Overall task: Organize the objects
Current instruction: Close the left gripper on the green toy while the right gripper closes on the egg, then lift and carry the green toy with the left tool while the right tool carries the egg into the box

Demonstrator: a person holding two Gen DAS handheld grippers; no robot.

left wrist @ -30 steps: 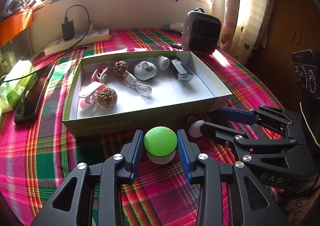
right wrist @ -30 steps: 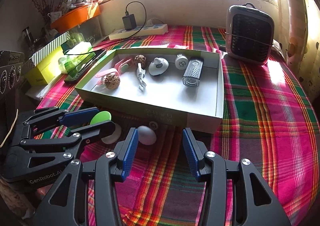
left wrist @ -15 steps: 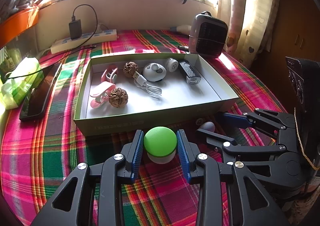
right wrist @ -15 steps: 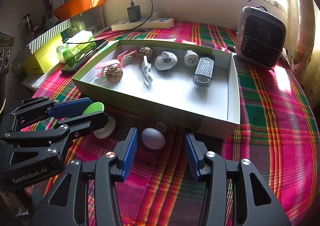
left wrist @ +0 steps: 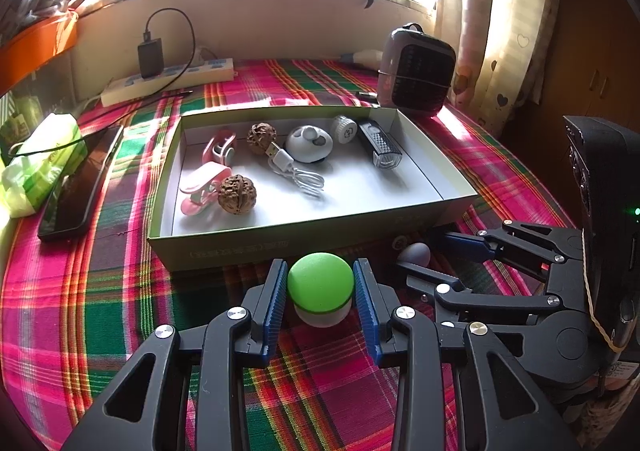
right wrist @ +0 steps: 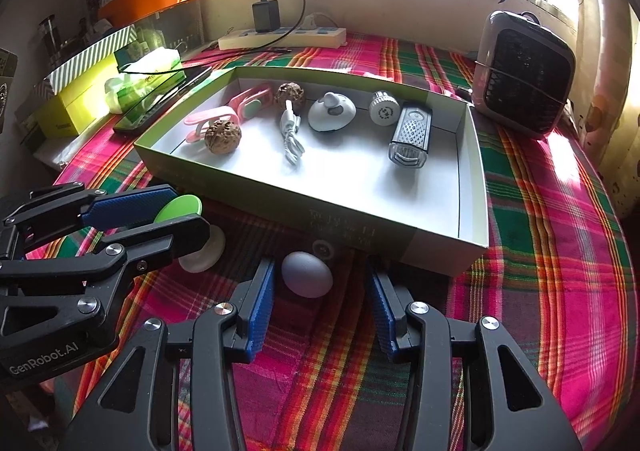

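Box (left wrist: 280, 247) already has several items in it; two left on the cloth. We grip the green-capped mushroom (left wrist: 320, 287) in our left gripper (left wrist: 320, 299); right gripper (right wrist: 320, 291) closing round the egg (right wrist: 307, 274), pads not touching.

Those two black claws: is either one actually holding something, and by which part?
Left gripper clamps the mushroom toy by its green cap. Right gripper is closing around the egg, untouched.

Two walnuts (left wrist: 237, 194), two pink clips (left wrist: 202, 187), one cable (left wrist: 298, 173), one egg (right wrist: 307, 274), one box (left wrist: 280, 239).
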